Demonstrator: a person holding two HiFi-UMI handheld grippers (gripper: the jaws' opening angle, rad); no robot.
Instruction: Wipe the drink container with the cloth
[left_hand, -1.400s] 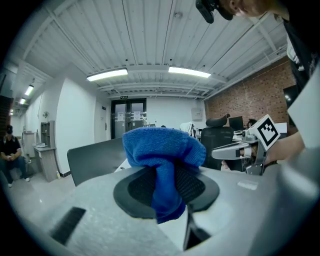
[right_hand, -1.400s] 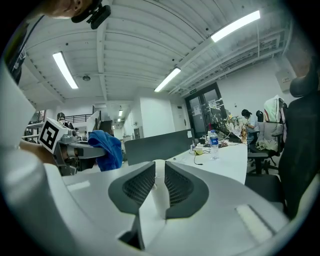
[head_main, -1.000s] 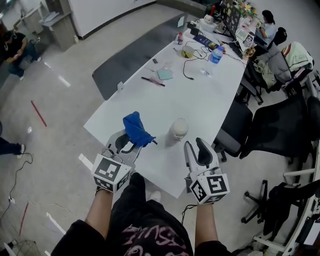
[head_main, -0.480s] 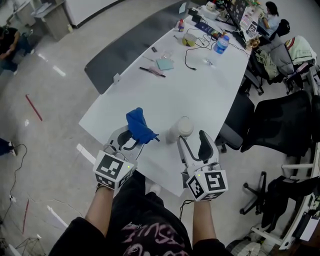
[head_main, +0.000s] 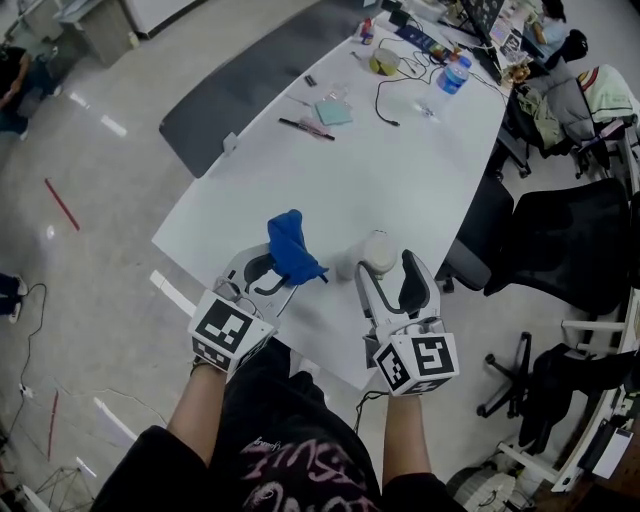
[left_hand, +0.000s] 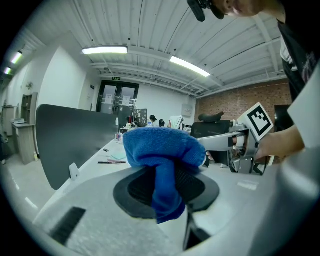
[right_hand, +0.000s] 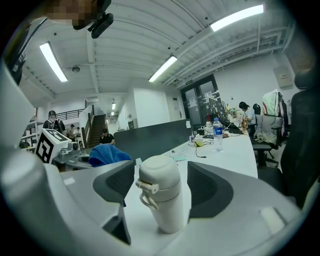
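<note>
Jaws first: the right gripper has its pair opening, spread wide on either side of the drink container, with a sliver of gap between each dark pad and the container, so nothing's squeezing it. The left gripper is clamped tight on the blue cloth, which bunches up in a fluffy wad above the pads with one tail hanging down between them.

The container is a small off-white flask with a rounded dome lid, a flip latch and a little loop handle on its side. It stands upright on the white table, close to the table's near edge. The cloth is held up over that same edge of the table, not touching the flask.
</note>
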